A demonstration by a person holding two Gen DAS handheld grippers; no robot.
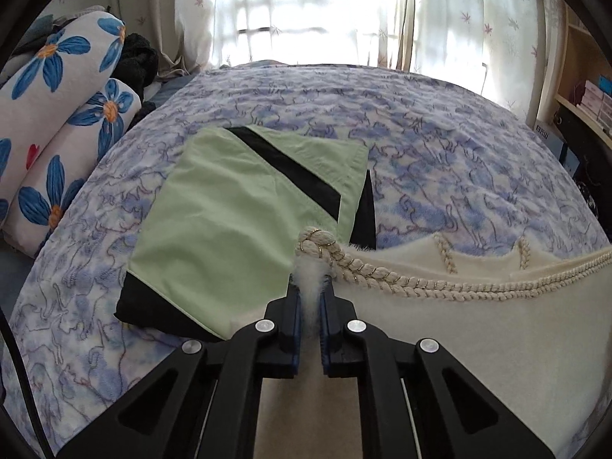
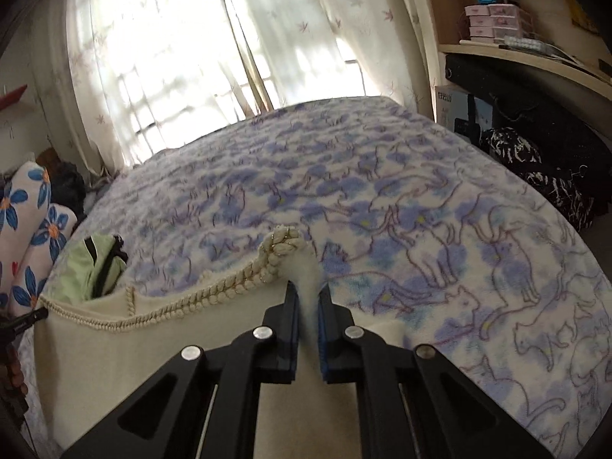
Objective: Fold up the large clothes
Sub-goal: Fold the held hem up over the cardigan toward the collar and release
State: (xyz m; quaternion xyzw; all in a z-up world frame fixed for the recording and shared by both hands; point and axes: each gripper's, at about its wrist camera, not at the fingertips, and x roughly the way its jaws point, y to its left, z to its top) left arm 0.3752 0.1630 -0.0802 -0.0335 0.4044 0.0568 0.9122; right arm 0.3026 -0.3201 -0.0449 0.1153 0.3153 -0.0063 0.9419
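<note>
A cream fuzzy garment (image 1: 478, 329) with braided rope trim is held stretched above the bed between both grippers. My left gripper (image 1: 310, 290) is shut on its left corner, where the braid knots. My right gripper (image 2: 306, 290) is shut on its right corner; the cream garment (image 2: 114, 352) hangs to the left in that view. A folded light-green garment with black stripes (image 1: 229, 225) lies on the bed just beyond my left gripper, and it also shows in the right wrist view (image 2: 91, 267).
The bed (image 1: 440, 145) carries a blue-and-white cat-print blanket. Flowered pillows (image 1: 57, 122) and dark clothes lie at the left. A curtained window (image 1: 313, 11) is behind the bed. Shelves with boxes (image 2: 497, 23) and a black-and-white bundle (image 2: 535, 168) stand at the right.
</note>
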